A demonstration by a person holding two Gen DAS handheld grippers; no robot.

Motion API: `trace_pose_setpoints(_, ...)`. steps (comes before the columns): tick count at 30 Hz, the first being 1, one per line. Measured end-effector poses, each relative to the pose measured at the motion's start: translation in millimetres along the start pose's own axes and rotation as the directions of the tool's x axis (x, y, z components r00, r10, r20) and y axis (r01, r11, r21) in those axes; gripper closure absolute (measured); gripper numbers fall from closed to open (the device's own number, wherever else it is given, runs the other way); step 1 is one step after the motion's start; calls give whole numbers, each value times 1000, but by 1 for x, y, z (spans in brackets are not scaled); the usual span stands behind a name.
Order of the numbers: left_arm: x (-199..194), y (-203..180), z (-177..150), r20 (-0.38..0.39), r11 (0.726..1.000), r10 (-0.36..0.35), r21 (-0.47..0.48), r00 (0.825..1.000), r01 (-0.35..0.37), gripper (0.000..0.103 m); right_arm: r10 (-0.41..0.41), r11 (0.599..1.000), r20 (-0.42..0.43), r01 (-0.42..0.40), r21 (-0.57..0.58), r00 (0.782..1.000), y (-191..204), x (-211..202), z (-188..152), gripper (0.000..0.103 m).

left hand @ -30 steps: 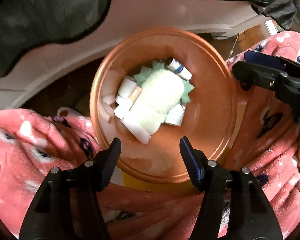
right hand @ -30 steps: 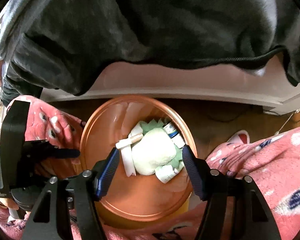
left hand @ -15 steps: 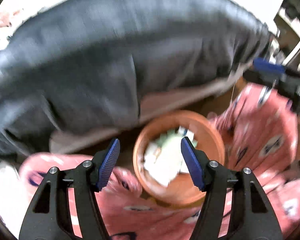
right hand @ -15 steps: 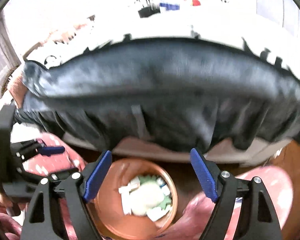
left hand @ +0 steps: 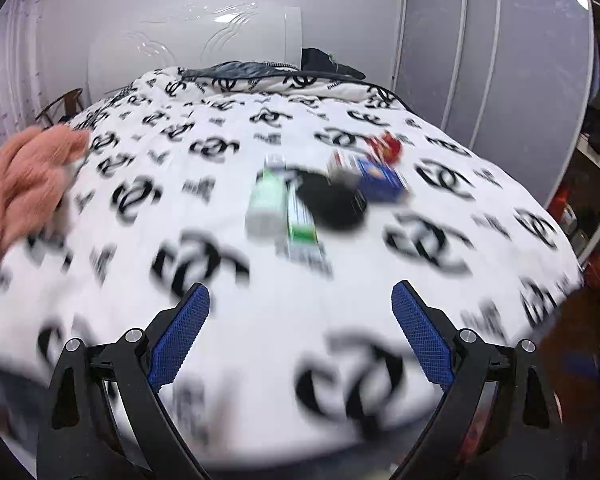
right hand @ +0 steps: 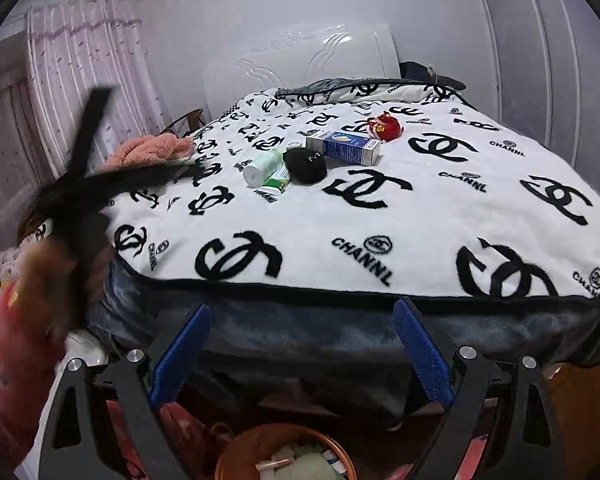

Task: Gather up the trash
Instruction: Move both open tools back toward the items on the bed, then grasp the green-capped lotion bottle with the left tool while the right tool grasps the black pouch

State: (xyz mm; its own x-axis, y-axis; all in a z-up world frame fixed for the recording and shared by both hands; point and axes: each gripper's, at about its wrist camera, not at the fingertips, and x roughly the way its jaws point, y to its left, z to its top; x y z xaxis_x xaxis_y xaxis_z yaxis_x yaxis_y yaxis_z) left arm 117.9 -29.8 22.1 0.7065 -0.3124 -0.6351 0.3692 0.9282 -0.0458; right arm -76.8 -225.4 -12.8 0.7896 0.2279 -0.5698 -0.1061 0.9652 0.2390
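Items lie in a cluster on the bed's white blanket (right hand: 420, 216): a pale green bottle (right hand: 262, 166), a green and white tube (right hand: 276, 182), a round black item (right hand: 306, 164), a blue box (right hand: 342, 146) and a small red item (right hand: 384, 126). The blurred left wrist view shows the bottle (left hand: 266, 204), tube (left hand: 300, 224), black item (left hand: 332, 202) and blue box (left hand: 380, 180). My left gripper (left hand: 300, 344) is open and empty above the blanket. My right gripper (right hand: 300, 356) is open and empty at the bed's foot. The orange bin (right hand: 240, 452), holding trash, sits below it.
A pink fluffy cloth (right hand: 148, 152) lies at the bed's left edge. The left gripper's black body (right hand: 80, 184) crosses the right wrist view, blurred. A white headboard (right hand: 300, 64) stands behind the bed, a wardrobe (left hand: 500, 60) on the right.
Both grippers have swung up from over the orange bin to face the bed. Their jaws have opened wider. The bin now shows only at the bottom of the right wrist view.
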Motion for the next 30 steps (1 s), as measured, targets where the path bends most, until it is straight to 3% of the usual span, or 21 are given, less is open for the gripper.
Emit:
trace_pose_setpoints(2,42,7,26,-4,997,73,39,997,-73,13,-6,1000,-4,6,5,1000,-2,4,1,12)
trace_pose_setpoints(5,86,20,42,-65,991,124,47,990,-122,13,-16,999,-34,17,27,999,-9,15,-5,12)
trace_pose_setpoints(9,137,37,57,-168,998,41,-30,985,-46,13,-30,999,-75,33,41,997,-19,31,-11,12)
trace_pose_setpoints(11,154,38,61,-184,998,56,-13,981,-59,14,-33,998,-87,38,50,996,-24,37,-11,12)
trace_pose_setpoints(13,167,39,60,-220,998,49,-16,974,-54,29,-32,998,-98,38,59,995,-29,42,-10,12)
trace_pose_setpoints(14,175,43,60,-243,999,17,-41,970,-28,32,-31,997,-101,37,62,994,-31,44,-10,12)
trace_pose_setpoints(18,184,53,61,-237,982,-122,-172,964,82,55,-30,997,-113,38,66,993,-35,51,-10,12)
trace_pose_setpoints(22,182,59,52,-204,965,-168,-235,964,118,55,-17,996,-129,28,79,991,-37,53,-12,12)
trace_pose_setpoints(26,165,76,48,-154,930,-228,-326,961,168,55,-30,996,-128,40,76,991,-37,50,-11,12)
trace_pose_setpoints(30,127,84,47,-94,922,-261,-321,961,219,55,-41,997,-98,47,59,994,-31,44,-1,12)
